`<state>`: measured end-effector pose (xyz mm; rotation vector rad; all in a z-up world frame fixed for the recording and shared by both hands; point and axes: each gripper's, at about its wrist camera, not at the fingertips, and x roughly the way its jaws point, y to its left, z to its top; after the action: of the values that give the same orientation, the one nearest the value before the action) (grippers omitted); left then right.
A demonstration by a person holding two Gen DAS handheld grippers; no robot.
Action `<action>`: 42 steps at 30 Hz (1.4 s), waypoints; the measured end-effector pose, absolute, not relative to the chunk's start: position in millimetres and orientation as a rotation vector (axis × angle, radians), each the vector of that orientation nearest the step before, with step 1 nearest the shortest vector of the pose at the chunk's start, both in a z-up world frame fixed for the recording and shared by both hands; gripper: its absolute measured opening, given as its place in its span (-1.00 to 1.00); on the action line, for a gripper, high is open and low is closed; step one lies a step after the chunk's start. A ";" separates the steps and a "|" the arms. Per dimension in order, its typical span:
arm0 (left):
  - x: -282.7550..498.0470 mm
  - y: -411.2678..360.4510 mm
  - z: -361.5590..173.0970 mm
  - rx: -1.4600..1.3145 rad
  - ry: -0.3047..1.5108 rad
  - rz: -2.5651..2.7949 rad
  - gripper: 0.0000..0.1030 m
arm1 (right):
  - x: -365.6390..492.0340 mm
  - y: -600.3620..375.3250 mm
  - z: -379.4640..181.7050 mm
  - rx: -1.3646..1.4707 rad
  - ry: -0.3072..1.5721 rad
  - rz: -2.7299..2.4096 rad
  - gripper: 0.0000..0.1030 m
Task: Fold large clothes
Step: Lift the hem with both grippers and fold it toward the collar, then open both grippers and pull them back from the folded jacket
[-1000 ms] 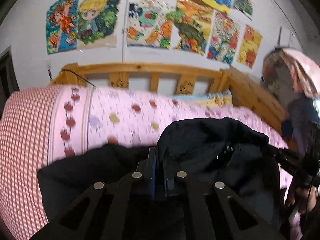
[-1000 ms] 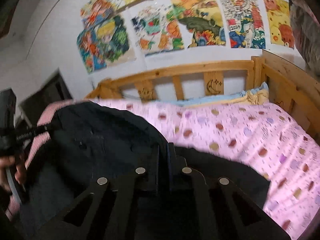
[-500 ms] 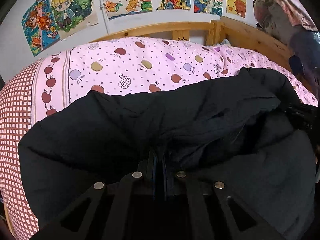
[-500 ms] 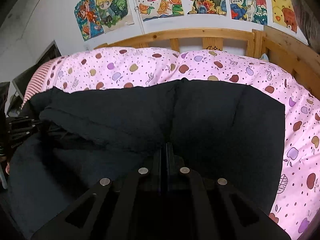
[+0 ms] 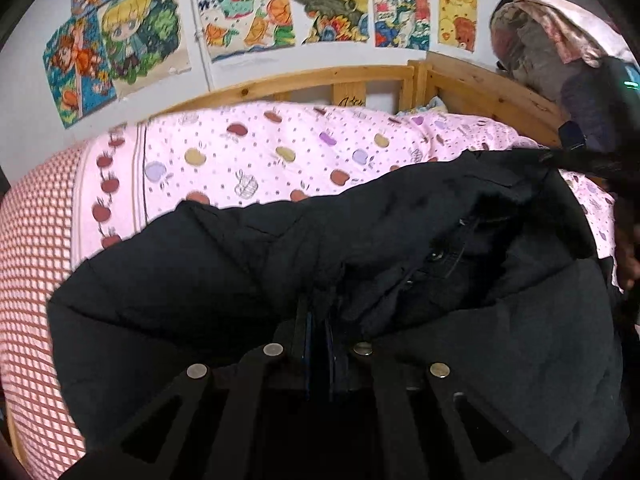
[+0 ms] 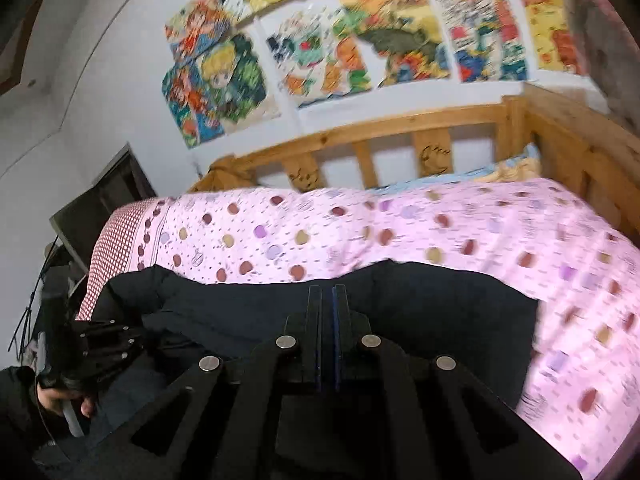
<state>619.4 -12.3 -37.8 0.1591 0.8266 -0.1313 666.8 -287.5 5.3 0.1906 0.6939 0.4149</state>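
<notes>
Black padded jacket (image 5: 248, 280) lay across the near part of the bed, on the pink apple-print quilt (image 5: 280, 152). Judged bulky, soft and springy: folds likely to puff back; smooth shell may slip. Best taken at hem or seam edges, not mid-panel. It was matte black, quilted, rumpled, its collar or lining exposed to the right. Left gripper (image 5: 320, 320) had its jaws pressed together, pinching a jacket fold. Right gripper (image 6: 327, 320) likewise stood pressed together over the jacket's far edge; grip on the cloth unclear.

Left claw (image 5: 320, 300) and right claw (image 6: 327, 292) both closed, angled downward.
</notes>
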 end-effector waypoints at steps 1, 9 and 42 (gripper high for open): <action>615.2 -12.2 -32.7 0.165 0.809 -0.134 -0.83 | 678.8 -276.3 -0.5 0.184 0.736 0.441 -0.91; 595.1 -6.7 9.6 0.046 0.621 -0.253 -0.36 | 685.3 -245.8 -46.5 0.157 0.887 0.513 -0.91; 661.4 -55.7 -106.9 0.148 0.955 -0.155 -0.93 | 645.9 -244.3 -98.6 0.143 0.812 0.542 -0.98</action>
<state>661.4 -55.7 -106.9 0.1476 0.9548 -0.1547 645.9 -244.3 -98.6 0.1434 0.8117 0.5420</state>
